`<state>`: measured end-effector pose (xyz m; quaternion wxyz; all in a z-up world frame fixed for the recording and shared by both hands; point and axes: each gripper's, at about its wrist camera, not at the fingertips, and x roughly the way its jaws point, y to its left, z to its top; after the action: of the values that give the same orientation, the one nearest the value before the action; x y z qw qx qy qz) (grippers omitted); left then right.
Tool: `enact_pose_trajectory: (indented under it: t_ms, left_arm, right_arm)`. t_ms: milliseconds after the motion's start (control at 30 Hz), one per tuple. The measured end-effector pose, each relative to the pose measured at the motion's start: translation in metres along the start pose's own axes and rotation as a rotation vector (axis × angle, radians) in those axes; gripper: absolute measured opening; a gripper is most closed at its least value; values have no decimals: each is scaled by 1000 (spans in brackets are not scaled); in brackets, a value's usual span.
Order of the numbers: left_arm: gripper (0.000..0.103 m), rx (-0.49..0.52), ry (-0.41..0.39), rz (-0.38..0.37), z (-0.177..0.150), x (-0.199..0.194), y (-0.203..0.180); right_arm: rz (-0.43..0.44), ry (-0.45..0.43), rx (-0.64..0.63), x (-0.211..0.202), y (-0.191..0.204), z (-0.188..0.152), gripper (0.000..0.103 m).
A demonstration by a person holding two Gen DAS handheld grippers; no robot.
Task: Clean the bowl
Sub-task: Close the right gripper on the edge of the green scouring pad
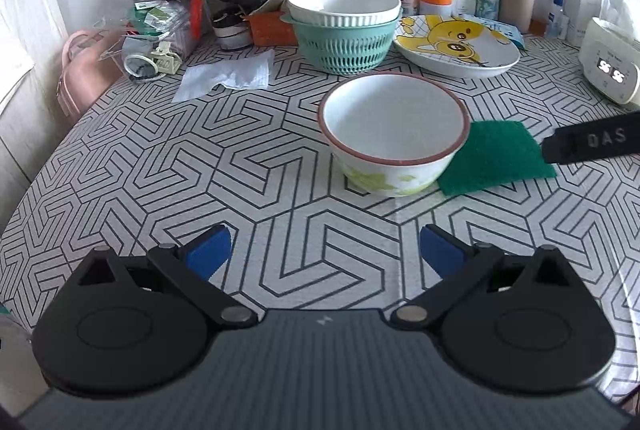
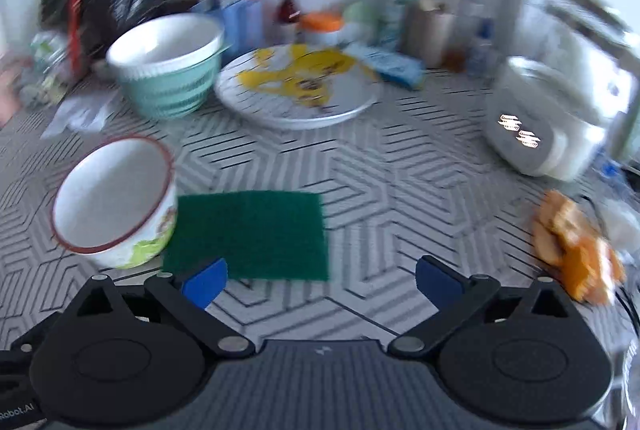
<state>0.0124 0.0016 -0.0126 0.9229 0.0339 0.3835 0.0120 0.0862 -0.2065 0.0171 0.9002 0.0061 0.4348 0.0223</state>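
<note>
Left gripper [image 1: 324, 250] is hovering low over the table [image 1: 160, 166], jaws spread wide, holding nothing. One bowl [image 1: 394, 134] is sitting upright ahead of it, w/ one green pad [image 1: 496, 158] touching its right side. Right gripper [image 2: 322, 282] is hanging over the pad's near edge, jaws also wide apart & empty. Right view is blurring, so back clutter is hard to make out.

The table [image 1: 168, 166] carries a white cloth printed with black geometric lines. Directly on it stand 1 white red-rimmed bowl [image 1: 394, 134] and, touching its right side, 1 flat green scouring pad [image 1: 496, 158]. Behind them: a mint-green plastic colander [image 1: 344, 44] (a white dish nested inside), a cartoon-printed plate [image 1: 456, 46] and a crumpled white tissue [image 1: 226, 76].
</note>
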Motion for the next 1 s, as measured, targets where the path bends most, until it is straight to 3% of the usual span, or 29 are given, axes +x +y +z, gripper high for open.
enact_pose_trajectory:
  t_ms: [367,1000]
  left_arm:
    - [103,16,38,-16,3,15,-1]
    - [103,5,86,-48,15,38,-3]
  right_arm:
    - [21,90,17,53,22,17,91]
    - [71,124,-23,79,11,14,100]
